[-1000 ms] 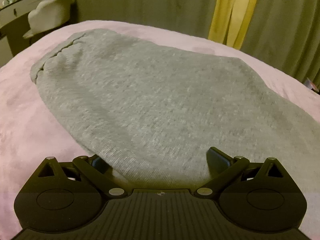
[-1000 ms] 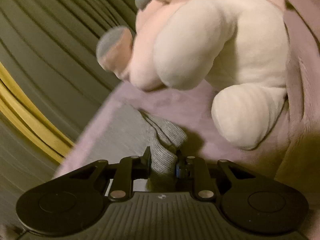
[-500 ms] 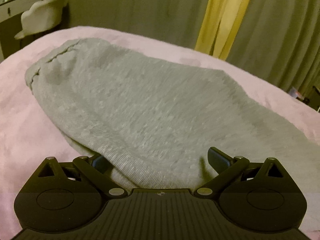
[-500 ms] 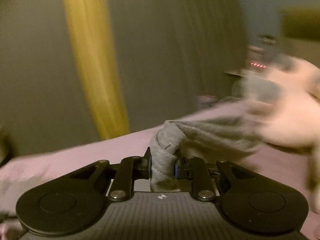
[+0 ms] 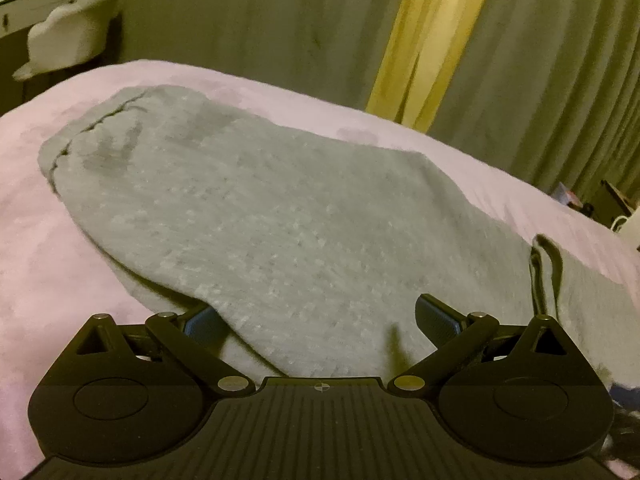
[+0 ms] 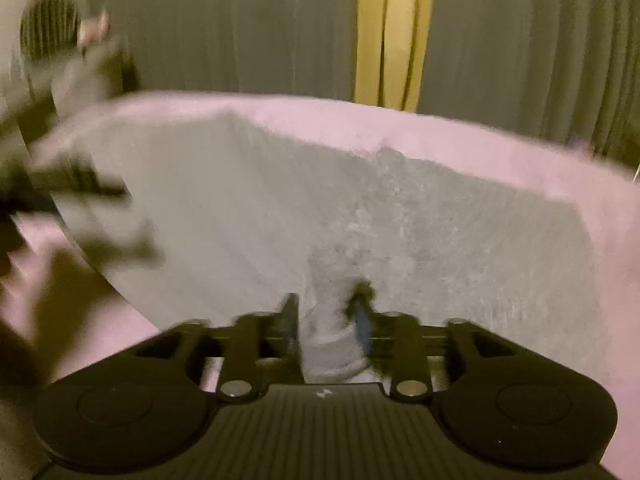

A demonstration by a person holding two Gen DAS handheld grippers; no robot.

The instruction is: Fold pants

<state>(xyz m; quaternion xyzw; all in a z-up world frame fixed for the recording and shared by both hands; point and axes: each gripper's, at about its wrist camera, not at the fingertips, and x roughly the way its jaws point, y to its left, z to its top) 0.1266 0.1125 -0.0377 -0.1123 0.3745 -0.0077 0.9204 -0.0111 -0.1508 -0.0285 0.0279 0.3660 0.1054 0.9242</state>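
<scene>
Lying across the pink blanket (image 5: 36, 240), the grey sweatpants (image 5: 280, 216) are spread flat, waistband toward the far left. The left gripper (image 5: 316, 316) hovers low over the near edge with its jaws spread wide, cloth between them but unpressed. The right gripper (image 6: 326, 316) has a bunched ribbed cuff (image 6: 330, 344) between its jaws, which are opening; the view is blurred. Olive curtains (image 5: 240, 12) with a yellow panel (image 5: 420, 40) hang behind.

A home bedroom: a bed with a fuzzy pink blanket (image 5: 48, 280) lies ahead of the jaws, pleated grey-green curtains (image 5: 248, 28) and a yellow drape (image 5: 416, 48) beyond.
</scene>
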